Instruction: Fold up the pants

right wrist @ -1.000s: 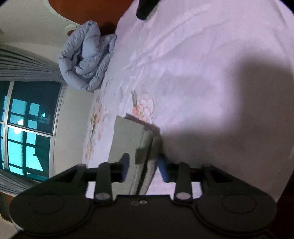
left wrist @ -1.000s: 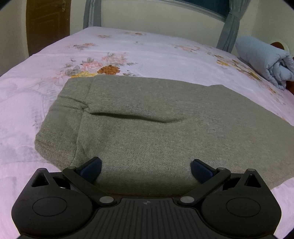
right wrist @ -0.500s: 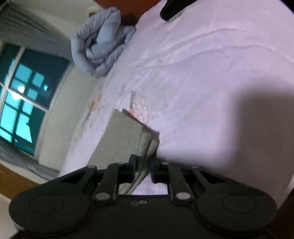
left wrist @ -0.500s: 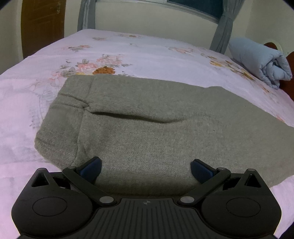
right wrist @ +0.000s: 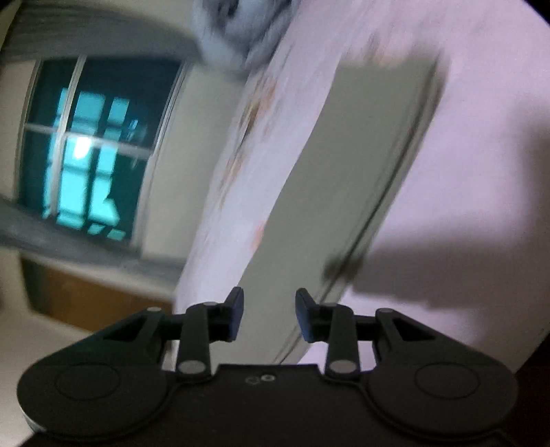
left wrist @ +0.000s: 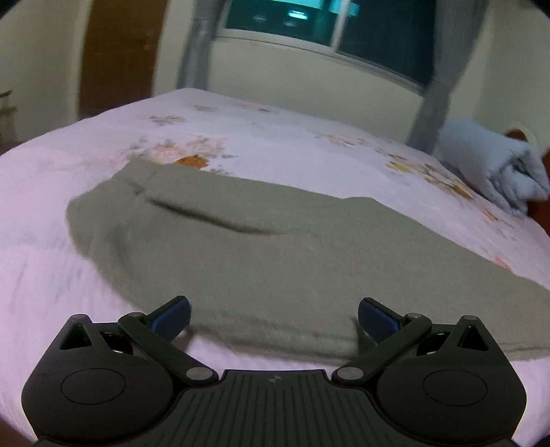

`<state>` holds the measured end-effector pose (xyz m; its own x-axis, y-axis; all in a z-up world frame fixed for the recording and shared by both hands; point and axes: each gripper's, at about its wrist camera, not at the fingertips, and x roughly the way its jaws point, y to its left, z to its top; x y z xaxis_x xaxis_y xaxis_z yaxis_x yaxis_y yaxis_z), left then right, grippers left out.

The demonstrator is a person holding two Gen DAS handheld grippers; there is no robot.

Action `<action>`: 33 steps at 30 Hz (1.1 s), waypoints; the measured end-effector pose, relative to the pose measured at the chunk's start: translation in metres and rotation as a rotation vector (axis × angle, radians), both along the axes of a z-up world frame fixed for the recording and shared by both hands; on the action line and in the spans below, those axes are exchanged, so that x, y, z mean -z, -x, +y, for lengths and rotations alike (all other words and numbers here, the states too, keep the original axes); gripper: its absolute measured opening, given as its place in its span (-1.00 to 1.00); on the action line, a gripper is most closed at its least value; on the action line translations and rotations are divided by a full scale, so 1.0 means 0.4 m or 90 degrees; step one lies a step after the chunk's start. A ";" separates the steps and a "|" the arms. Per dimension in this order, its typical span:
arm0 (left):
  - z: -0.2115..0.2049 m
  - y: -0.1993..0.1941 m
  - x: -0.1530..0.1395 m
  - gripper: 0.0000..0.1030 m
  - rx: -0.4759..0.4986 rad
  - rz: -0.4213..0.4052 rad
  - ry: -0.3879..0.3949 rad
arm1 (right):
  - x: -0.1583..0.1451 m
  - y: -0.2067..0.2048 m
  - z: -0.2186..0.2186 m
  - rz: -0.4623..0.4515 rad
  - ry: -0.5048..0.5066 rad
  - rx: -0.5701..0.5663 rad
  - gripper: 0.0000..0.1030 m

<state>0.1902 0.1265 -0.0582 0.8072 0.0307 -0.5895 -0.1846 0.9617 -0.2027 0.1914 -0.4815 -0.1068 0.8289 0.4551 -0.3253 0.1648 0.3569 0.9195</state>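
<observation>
A bed [left wrist: 51, 213] in a pink floral sheet carries folded grey pants [left wrist: 275, 261] near and a rolled blue quilt [left wrist: 495, 168] far right.

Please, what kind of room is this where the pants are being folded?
Most likely a bedroom. The grey pants lie on a bed with a pink floral cover, a rolled blue quilt sits near its head end, and a curtained window is behind.

Dim indoor light with a pinkish cast; both fisheye views bend and darken at the corners. The right wrist view is heavily motion-blurred, and a hard shadow [right wrist: 447, 261] crosses the bed [right wrist: 481, 120].
</observation>
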 end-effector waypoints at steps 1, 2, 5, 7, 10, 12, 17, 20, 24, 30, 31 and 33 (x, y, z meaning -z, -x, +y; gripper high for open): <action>-0.004 0.004 -0.001 1.00 -0.004 0.005 0.011 | 0.012 -0.021 0.040 0.004 -0.020 -0.029 -0.51; -0.003 0.010 -0.005 1.00 -0.008 0.001 0.020 | 0.024 -0.039 0.072 0.015 -0.035 -0.049 -0.51; 0.009 0.018 -0.005 1.00 -0.017 0.014 0.072 | 0.067 -0.074 0.155 0.050 -0.072 -0.085 -0.51; 0.011 0.036 0.005 1.00 -0.025 0.019 0.096 | 0.093 -0.082 0.190 0.076 -0.088 -0.095 -0.51; 0.007 0.059 0.022 1.00 -0.023 0.021 0.102 | 0.111 -0.079 0.214 0.077 -0.111 -0.094 -0.51; 0.016 0.051 0.027 1.00 -0.023 0.024 0.111 | 0.119 -0.082 0.216 0.091 -0.112 -0.090 -0.51; 0.025 0.038 0.039 1.00 -0.023 0.031 0.127 | 0.129 -0.094 0.208 0.120 -0.124 -0.080 -0.66; 0.029 0.035 0.040 1.00 -0.020 0.035 0.126 | 0.111 -0.096 0.217 0.118 -0.084 -0.086 -1.00; 0.037 0.037 0.041 1.00 -0.020 0.031 0.136 | 0.046 -0.057 0.223 0.047 -0.046 -0.098 -1.00; 0.030 0.036 0.040 1.00 -0.018 0.035 0.128 | 0.099 -0.052 0.221 0.125 -0.041 -0.073 -1.00; 0.030 0.036 0.039 1.00 -0.018 0.035 0.127 | 0.093 -0.053 0.224 0.125 -0.029 -0.074 -1.00; 0.031 0.035 0.037 1.00 -0.018 0.037 0.126 | 0.089 -0.047 0.224 0.129 -0.021 -0.075 -1.00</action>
<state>0.1761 0.1387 -0.0730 0.7720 -0.0679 -0.6320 -0.2279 0.8986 -0.3749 0.2104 -0.3921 -0.1425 0.6891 0.5581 -0.4622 0.3056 0.3545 0.8837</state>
